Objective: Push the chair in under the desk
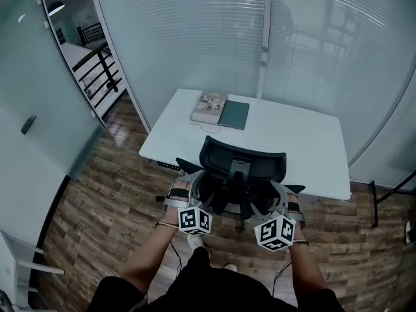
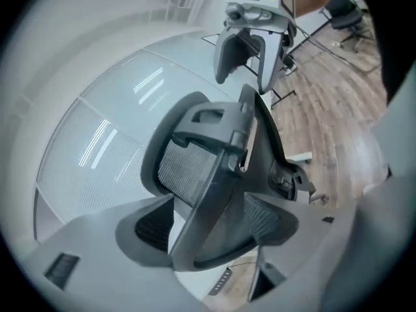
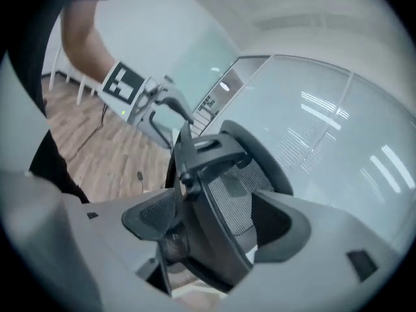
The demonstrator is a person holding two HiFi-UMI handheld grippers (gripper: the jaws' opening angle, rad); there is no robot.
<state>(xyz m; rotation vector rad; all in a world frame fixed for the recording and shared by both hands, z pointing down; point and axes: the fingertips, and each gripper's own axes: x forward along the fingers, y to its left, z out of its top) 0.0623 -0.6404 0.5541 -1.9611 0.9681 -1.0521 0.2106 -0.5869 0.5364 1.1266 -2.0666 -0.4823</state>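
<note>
A black mesh-back office chair (image 1: pixel 242 164) stands at the near edge of the white desk (image 1: pixel 305 142), its seat partly under the top. My left gripper (image 1: pixel 192 190) is at the left side of the chair's back, my right gripper (image 1: pixel 276 197) at the right side. In the left gripper view the chair's back frame (image 2: pixel 208 168) runs between the wide-apart jaws of the left gripper (image 2: pixel 214 233), and no pad presses on it. The right gripper view shows the same: the chair back (image 3: pixel 221 174) lies between the spread jaws of the right gripper (image 3: pixel 218 229).
A book (image 1: pixel 209 107) and a dark green notebook (image 1: pixel 234 114) lie at the desk's far edge. Glass walls with blinds (image 1: pixel 195 38) close off the back and the left. A black stand leg (image 1: pixel 383 197) is at the right. The floor is wood (image 1: pixel 110 194).
</note>
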